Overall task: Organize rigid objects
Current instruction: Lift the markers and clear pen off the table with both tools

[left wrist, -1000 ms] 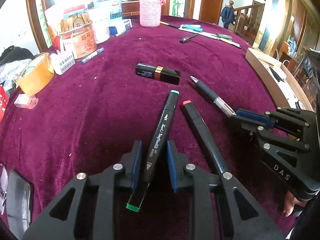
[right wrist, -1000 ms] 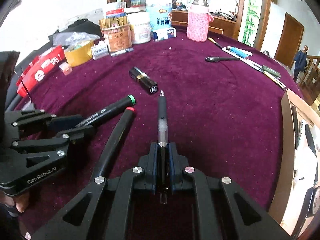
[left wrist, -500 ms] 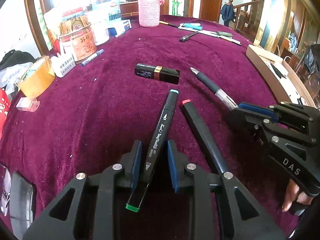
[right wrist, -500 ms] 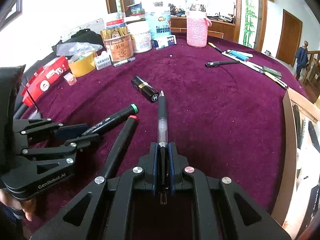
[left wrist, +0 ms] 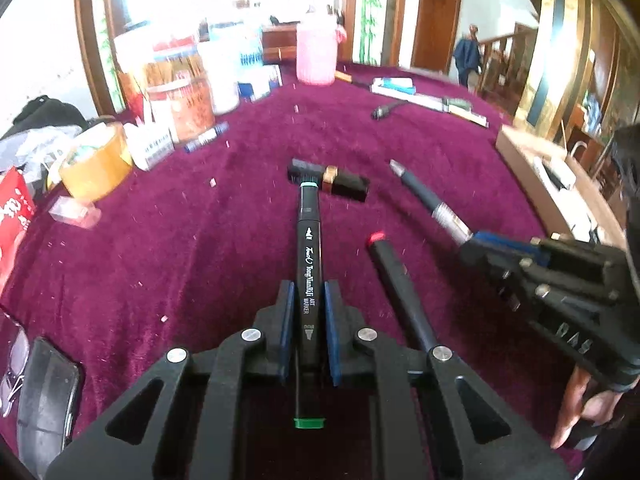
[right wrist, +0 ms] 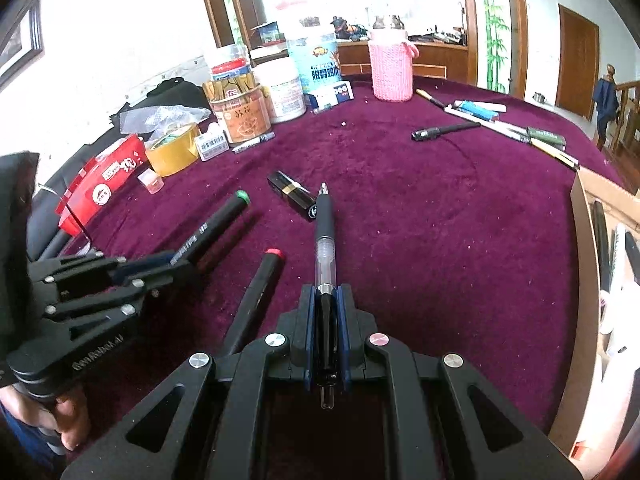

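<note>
My left gripper (left wrist: 307, 292) is shut on a black green-capped art marker (left wrist: 308, 264), held above the purple cloth; it also shows in the right wrist view (right wrist: 212, 228). My right gripper (right wrist: 325, 294) is shut on a black gel pen (right wrist: 324, 236), also seen in the left wrist view (left wrist: 428, 204). A black red-capped marker (left wrist: 396, 284) lies on the cloth between the grippers. A black and gold lipstick tube (left wrist: 332, 179) lies just beyond the marker's tip.
A wooden tray (right wrist: 588, 280) holding pens sits at the right edge. Cans, tape roll (left wrist: 96, 160), pink knitted holder (right wrist: 390, 66) and more pens (right wrist: 444, 131) stand at the back. A phone (left wrist: 44, 396) lies at the near left.
My left gripper has closed on the green-capped marker and lifted it, so it now points straight ahead. The right gripper has kept hold of the gel pen, raised slightly.
</note>
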